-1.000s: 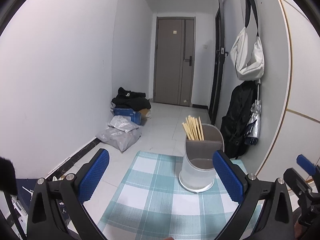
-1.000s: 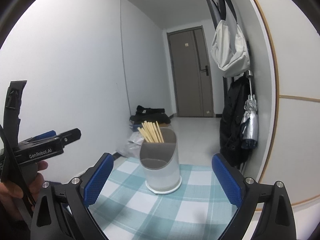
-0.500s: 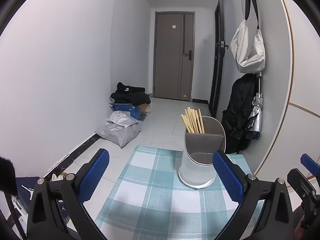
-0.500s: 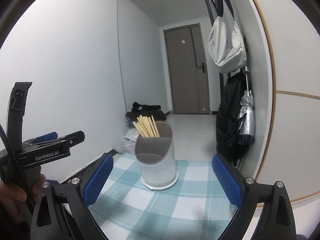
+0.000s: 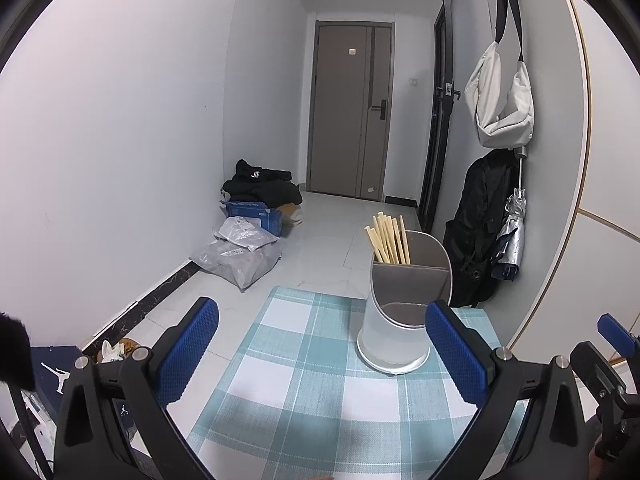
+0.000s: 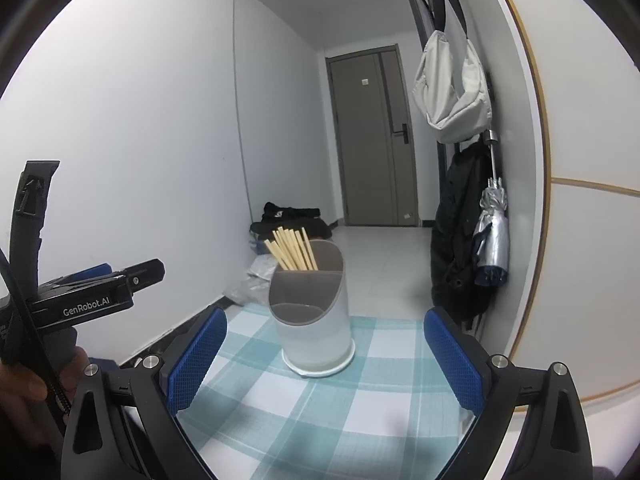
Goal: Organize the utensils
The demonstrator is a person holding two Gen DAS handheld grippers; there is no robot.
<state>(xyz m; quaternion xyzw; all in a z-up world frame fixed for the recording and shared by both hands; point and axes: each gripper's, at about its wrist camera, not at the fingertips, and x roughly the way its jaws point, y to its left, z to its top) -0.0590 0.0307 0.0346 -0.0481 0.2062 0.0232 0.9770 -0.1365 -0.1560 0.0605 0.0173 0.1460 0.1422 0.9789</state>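
A white and grey utensil holder (image 5: 404, 312) (image 6: 314, 312) stands upright on a teal checked tablecloth (image 5: 320, 380) (image 6: 320, 408). Several pale wooden chopsticks (image 5: 387, 239) (image 6: 291, 249) stick up out of its rear compartment; the lower front compartment looks empty. My left gripper (image 5: 322, 354) is open with nothing between its blue pads, and the holder sits just inside its right pad. My right gripper (image 6: 326, 360) is open too, with the holder between and beyond its pads. No loose utensils show on the cloth.
The other gripper (image 6: 84, 296), held by a hand (image 6: 24, 384), is at the left of the right wrist view. Bags and a box (image 5: 248, 236) lie on the floor by the left wall. A black backpack (image 5: 476, 232), an umbrella (image 5: 510, 236) and a white bag (image 5: 502, 100) hang at right.
Both views have shifted slightly; the holder sits a little further left and lower in the right wrist view. Both grippers stay open and empty.
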